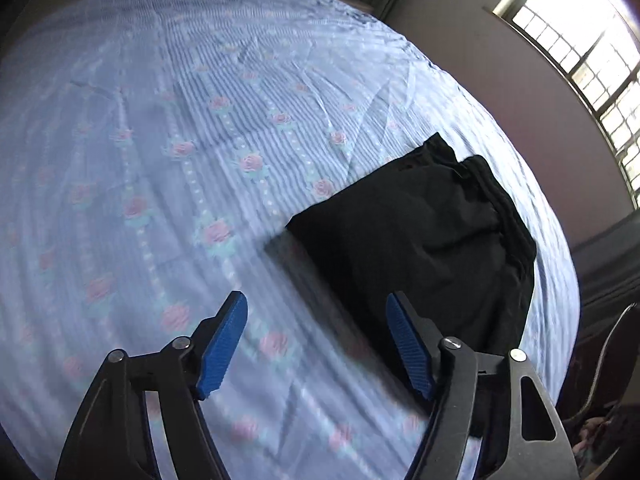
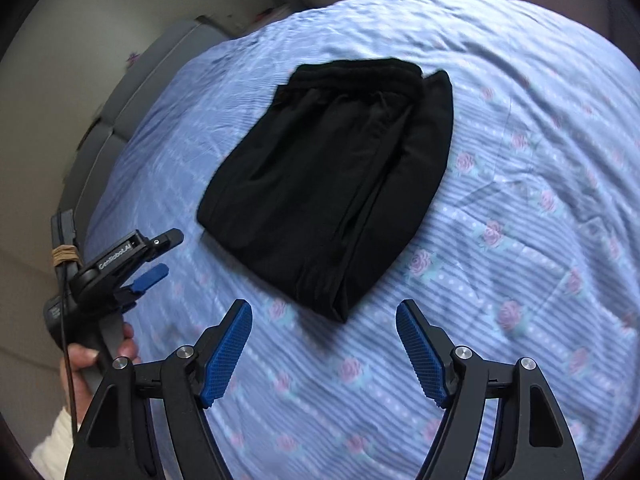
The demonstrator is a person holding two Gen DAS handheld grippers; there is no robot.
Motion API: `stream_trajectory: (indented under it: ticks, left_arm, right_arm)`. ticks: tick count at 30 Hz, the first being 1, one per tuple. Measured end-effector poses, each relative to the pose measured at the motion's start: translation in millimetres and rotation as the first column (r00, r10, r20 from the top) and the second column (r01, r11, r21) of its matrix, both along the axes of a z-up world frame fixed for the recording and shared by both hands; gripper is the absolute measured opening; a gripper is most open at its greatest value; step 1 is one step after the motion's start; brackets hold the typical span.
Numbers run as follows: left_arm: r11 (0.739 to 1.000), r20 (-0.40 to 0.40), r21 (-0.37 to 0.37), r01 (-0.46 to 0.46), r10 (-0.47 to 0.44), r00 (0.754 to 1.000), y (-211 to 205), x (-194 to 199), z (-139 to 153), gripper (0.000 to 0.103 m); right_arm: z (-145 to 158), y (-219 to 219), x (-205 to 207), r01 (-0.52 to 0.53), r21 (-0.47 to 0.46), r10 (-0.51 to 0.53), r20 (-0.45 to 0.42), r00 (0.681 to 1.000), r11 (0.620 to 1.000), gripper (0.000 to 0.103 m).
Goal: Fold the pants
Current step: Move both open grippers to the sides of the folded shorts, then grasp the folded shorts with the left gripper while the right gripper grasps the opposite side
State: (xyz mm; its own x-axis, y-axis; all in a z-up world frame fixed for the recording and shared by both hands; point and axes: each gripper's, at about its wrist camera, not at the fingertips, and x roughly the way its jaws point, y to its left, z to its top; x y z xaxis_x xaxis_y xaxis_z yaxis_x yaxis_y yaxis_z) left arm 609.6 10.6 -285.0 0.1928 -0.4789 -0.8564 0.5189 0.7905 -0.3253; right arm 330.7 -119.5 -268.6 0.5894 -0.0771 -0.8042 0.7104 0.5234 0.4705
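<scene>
we are holding the right tongs (image 2: pixel 324 316) spread wide and empty above the bed (image 2: pixel 520 280). we are holding the left tongs (image 1: pixel 316 312) spread and empty as well, just beside the near edge of the pants (image 2: pixel 328 184). the black pants are lying on the floral sheet as a compact folded rectangle, waistband on top at the far end. we are judging the fold complete or nearly so; at most a final tidying is remaining.

Black pants (image 2: pixel 328 184) lie folded flat on the floral bedsheet (image 2: pixel 520 240).
</scene>
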Motion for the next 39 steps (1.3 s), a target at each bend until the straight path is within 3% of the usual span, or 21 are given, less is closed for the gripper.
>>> stream_trajectory:
  ticks: [5,10,13,14,16,17,20,21,22,27,28,32,34,35,37,39]
  left_arm:
    - [0.998,-0.107,-0.047,-0.034,0.029,0.994,-19.1,24.6,-31.0,0.069]
    - [0.993,-0.154,-0.087,-0.082,0.068,0.986,-29.7,38.5,-44.7,0.069]
    - [0.989,-0.166,-0.110,-0.101,0.082,0.983,-31.0,41.1,-48.0,0.067]
    - [0.989,-0.169,-0.111,-0.103,0.083,0.982,-30.8,41.8,-48.9,0.065]
    - [0.988,-0.185,-0.120,-0.095,0.071,0.980,-31.5,42.7,-50.1,0.041]
    - [0.988,-0.200,-0.121,-0.092,0.067,0.977,-31.9,42.8,-50.8,0.039]
    - [0.991,-0.182,-0.113,-0.071,0.050,0.982,-33.7,41.5,-47.1,0.025]
    - [0.992,-0.172,-0.111,-0.065,0.045,0.984,-33.7,41.1,-45.0,0.017]
    - [0.992,-0.152,-0.113,-0.058,0.040,0.988,-34.2,39.2,-39.2,0.015]
    - [0.991,-0.021,-0.135,0.008,-0.011,1.000,-42.1,23.8,-2.3,0.013]
    - [0.992,-0.001,-0.125,0.019,-0.020,1.000,-43.2,23.1,0.9,0.013]
    - [0.998,0.014,-0.054,0.025,-0.024,1.000,-40.1,25.8,-7.1,0.018]
    - [0.998,0.096,0.040,0.039,-0.042,0.995,-41.8,16.7,-6.1,0.029]
    - [0.998,0.119,0.058,0.036,-0.043,0.992,-39.5,14.0,-4.7,0.034]
    - [0.999,0.125,0.034,0.032,-0.036,0.992,-27.8,13.3,1.0,0.052]
    - [0.999,0.107,0.014,0.035,-0.036,0.994,-19.1,15.2,4.0,0.053]
  right_arm:
    - [-22.5,-7.5,19.7,0.029,0.072,-0.028,-0.012,1.000,0.997,0.075]
    - [-35.5,-13.8,30.3,0.056,0.086,-0.052,-0.048,0.997,0.995,0.070]
    - [-55.5,-15.4,30.7,0.083,0.160,-0.069,-0.093,0.993,0.984,0.066]
    - [-59.6,-14.8,30.5,0.085,0.187,-0.070,-0.087,0.994,0.979,0.065]
    - [-60.7,-14.0,31.7,0.079,0.197,-0.065,-0.072,0.995,0.977,0.057]
    - [-59.7,-14.1,34.0,0.070,0.196,-0.059,-0.061,0.996,0.978,0.056]
    - [-54.8,-12.6,39.9,0.033,0.164,-0.029,-0.029,0.999,0.986,0.052]
    - [-55.7,-12.7,42.7,0.024,0.157,-0.019,-0.033,0.999,0.987,0.038]
    - [-56.0,-13.2,42.1,0.025,0.148,-0.018,-0.051,0.999,0.989,0.023]
    - [-57.2,-8.8,19.1,0.066,0.131,-0.056,-0.081,0.995,0.989,0.014]
    - [-58.1,-7.9,15.3,0.075,0.123,-0.062,-0.109,0.992,0.990,0.008]
    - [-75.4,-3.5,2.4,0.098,0.185,-0.069,-0.158,0.985,0.978,0.008]
    - [-71.9,-0.2,-6.6,0.093,0.206,-0.067,-0.130,0.989,0.974,0.013]
    - [-68.7,1.4,-7.2,0.083,0.210,-0.061,-0.111,0.992,0.974,0.019]
    - [-57.8,6.4,-5.8,0.071,0.186,-0.059,-0.069,0.996,0.980,0.055]
    - [-48.8,9.5,-2.0,0.072,0.139,-0.069,-0.026,0.997,0.988,0.064]
